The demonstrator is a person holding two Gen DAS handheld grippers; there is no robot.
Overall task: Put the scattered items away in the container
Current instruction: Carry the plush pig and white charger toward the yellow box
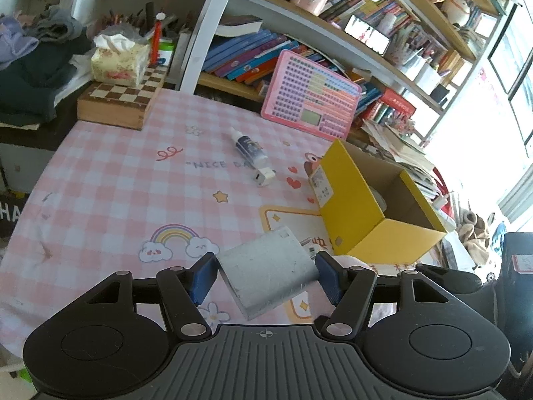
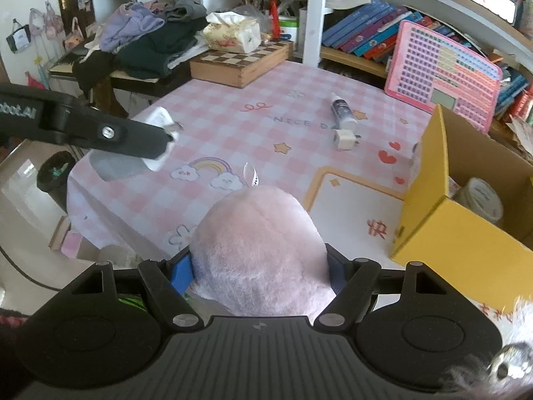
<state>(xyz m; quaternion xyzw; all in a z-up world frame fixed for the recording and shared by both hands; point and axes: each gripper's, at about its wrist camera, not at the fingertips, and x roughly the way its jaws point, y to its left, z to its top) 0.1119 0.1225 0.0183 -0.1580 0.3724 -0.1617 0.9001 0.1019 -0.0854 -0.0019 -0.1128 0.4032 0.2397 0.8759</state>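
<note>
My left gripper (image 1: 266, 275) is shut on a silver power bank (image 1: 268, 273), held just above the pink checked tablecloth, left of the yellow cardboard box (image 1: 353, 213). My right gripper (image 2: 260, 271) is shut on a pink plush toy (image 2: 258, 250), held above the table's near edge, left of the box (image 2: 446, 223). A white jar (image 2: 483, 198) lies inside the box. A small bottle (image 1: 248, 146) and a white charger plug (image 1: 265, 177) lie mid-table; they also show in the right wrist view, bottle (image 2: 343, 110) and plug (image 2: 344, 139).
A wooden chess box (image 1: 123, 100) with a tissue pack (image 1: 118, 63) on it stands at the back left. A pink toy tablet (image 1: 311, 96) leans on the bookshelf behind. The left gripper's arm (image 2: 83, 126) crosses the right wrist view's left side.
</note>
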